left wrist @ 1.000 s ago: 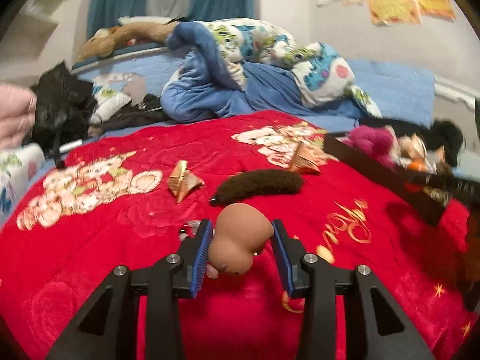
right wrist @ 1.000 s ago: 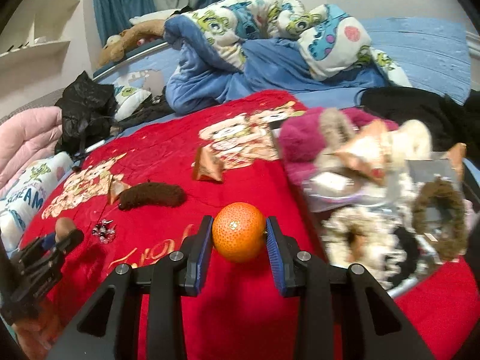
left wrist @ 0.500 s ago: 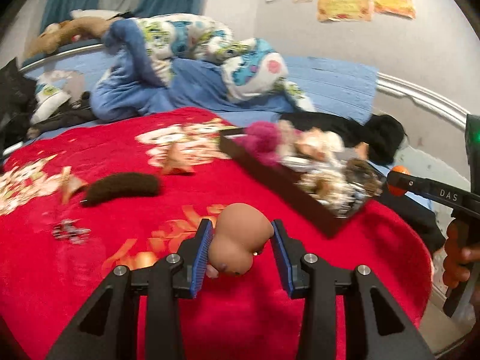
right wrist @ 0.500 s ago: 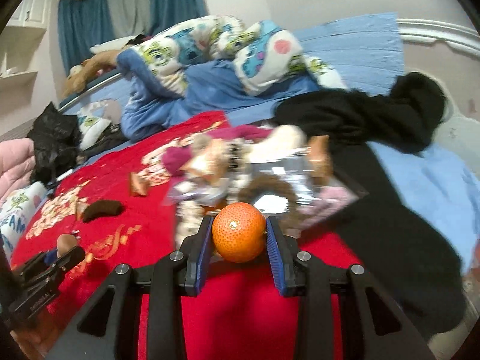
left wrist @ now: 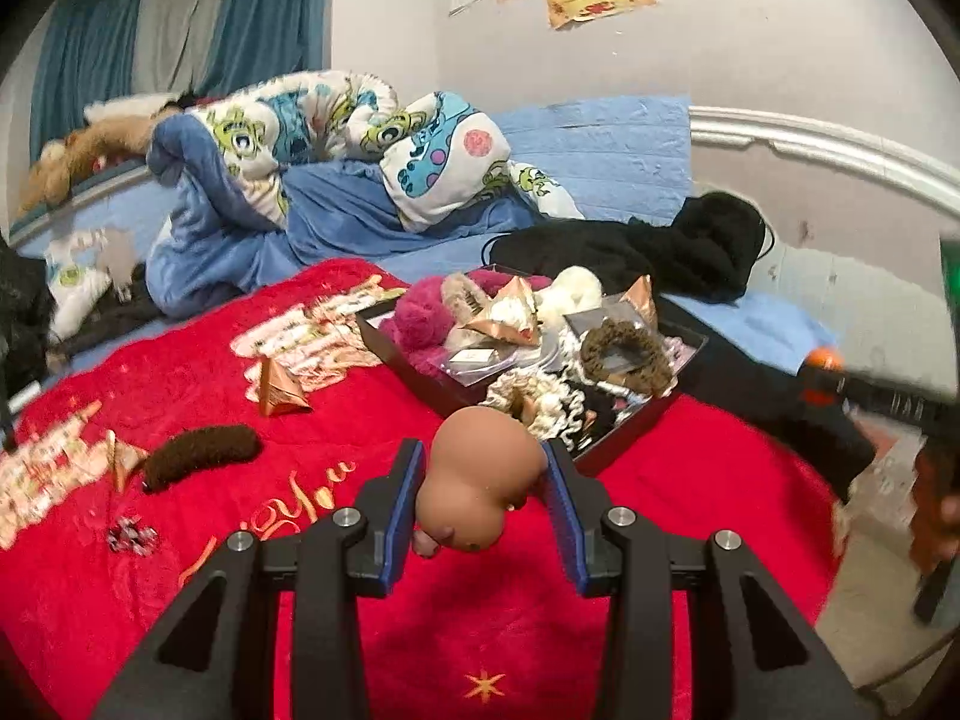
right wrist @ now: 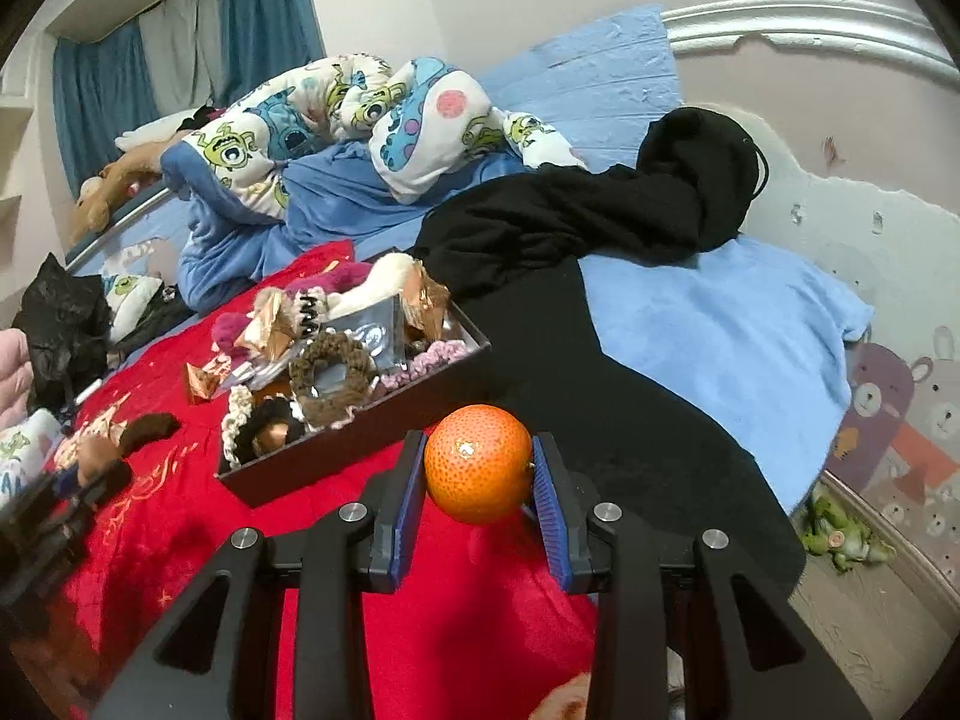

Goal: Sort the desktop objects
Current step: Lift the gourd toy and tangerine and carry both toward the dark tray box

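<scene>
My left gripper [left wrist: 483, 501] is shut on a brown rubbery lump [left wrist: 477, 480] and holds it above the red blanket, just short of the dark tray [left wrist: 414, 369]. The tray is heaped with hair ties, gold wrappers and fluffy things. My right gripper [right wrist: 477, 474] is shut on an orange [right wrist: 478, 471], right of the tray [right wrist: 360, 438], over black cloth. The left gripper with its lump shows at the left edge of the right wrist view [right wrist: 90, 468]. A brown furry clip [left wrist: 201, 456], gold wrappers [left wrist: 279, 390] and a small sparkly piece [left wrist: 132, 537] lie loose on the blanket.
The red blanket [left wrist: 180, 600] covers a bed. Black clothing [right wrist: 570, 228] lies behind and right of the tray. A blue monster-print duvet [left wrist: 336, 138] is bunched at the back. A black bag [right wrist: 60, 324] sits far left. The bed edge drops off at right.
Both grippers have swung to the right, still holding their objects. The tray has moved toward the middle of the left view and to the left of the right view.
</scene>
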A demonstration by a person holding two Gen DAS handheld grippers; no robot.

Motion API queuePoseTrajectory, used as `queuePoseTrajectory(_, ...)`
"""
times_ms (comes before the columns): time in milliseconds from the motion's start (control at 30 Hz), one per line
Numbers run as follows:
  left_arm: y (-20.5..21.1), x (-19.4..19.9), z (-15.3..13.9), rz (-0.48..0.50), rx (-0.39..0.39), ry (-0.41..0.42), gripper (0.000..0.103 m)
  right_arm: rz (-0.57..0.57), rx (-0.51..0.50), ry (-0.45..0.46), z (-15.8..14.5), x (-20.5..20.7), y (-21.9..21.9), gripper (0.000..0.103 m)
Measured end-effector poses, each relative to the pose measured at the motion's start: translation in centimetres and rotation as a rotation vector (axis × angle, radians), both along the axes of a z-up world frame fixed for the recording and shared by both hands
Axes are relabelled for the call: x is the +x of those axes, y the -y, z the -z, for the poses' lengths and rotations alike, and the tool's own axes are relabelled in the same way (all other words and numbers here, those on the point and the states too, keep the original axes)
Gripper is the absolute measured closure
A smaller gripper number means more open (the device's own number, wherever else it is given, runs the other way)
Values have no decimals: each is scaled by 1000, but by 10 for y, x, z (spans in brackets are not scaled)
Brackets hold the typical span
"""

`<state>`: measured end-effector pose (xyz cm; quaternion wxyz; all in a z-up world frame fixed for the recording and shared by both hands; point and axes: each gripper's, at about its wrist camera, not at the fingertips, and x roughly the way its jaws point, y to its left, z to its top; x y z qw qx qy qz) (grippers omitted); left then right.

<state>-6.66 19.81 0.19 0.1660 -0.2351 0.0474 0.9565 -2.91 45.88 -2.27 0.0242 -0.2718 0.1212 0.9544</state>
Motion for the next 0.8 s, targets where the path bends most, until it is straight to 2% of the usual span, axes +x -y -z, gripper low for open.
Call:
queuePoseTrajectory(67,4,-2,-2,4,37,21,62,-6,13,0,-1,2,4,70)
queuePoseTrajectory(200,1,-5,-2,21,62,42,62,-30,1,-21,-8,5,13,70)
queuePoseTrajectory(500,-13,-15,-6,70,77,57,62,-108,-39,-78,-18,-4,42,70)
queuePoseTrajectory(800,-29,-51,-20,78,92,72,62,-118,-107,-111,-21,-28,51,70)
